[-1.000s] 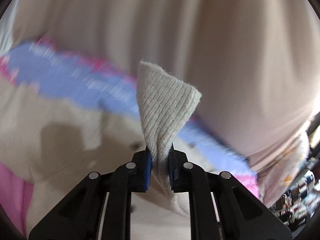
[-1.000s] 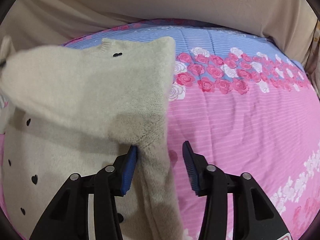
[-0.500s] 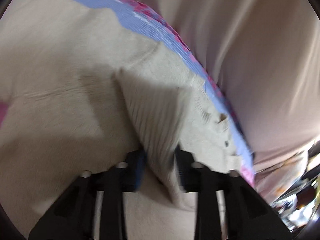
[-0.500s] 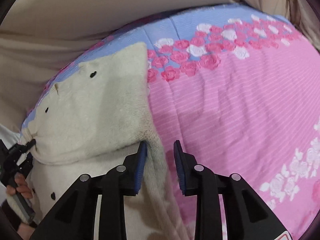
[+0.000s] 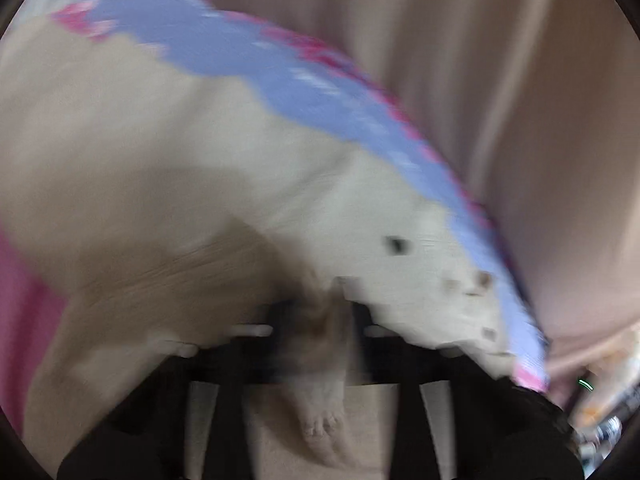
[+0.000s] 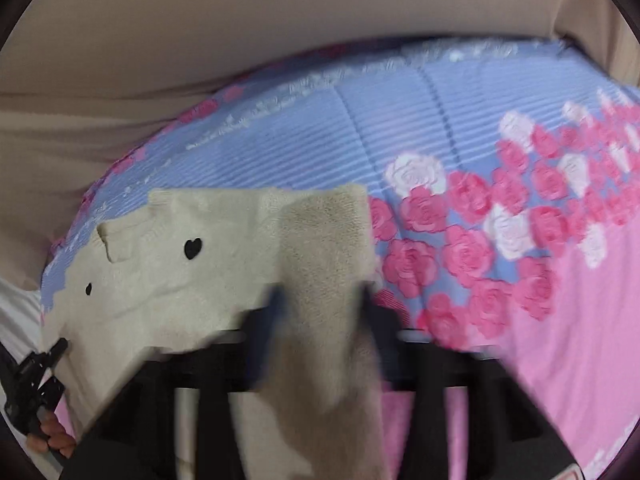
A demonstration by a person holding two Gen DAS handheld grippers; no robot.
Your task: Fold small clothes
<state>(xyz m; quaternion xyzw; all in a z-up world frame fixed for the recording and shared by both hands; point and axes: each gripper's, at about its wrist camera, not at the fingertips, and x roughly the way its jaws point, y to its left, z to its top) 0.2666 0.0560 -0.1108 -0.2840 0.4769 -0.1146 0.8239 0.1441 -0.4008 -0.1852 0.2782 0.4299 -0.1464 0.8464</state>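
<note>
A small cream knit sweater with black heart marks lies on the bedspread. My right gripper is shut on a fold of the sweater, which hangs down between its fingers. My left gripper is shut on a strip of the same sweater; this view is blurred by motion. The left gripper also shows at the left edge of the right wrist view, at the sweater's edge, held by a hand.
The bedspread is pink and blue with a rose pattern. Beige fabric rises behind the bed. Cluttered objects show at the lower right of the left wrist view.
My right gripper has closed on the sweater's side and lifted a fold. My left gripper has carried its held strip across and down over the sweater's body.
</note>
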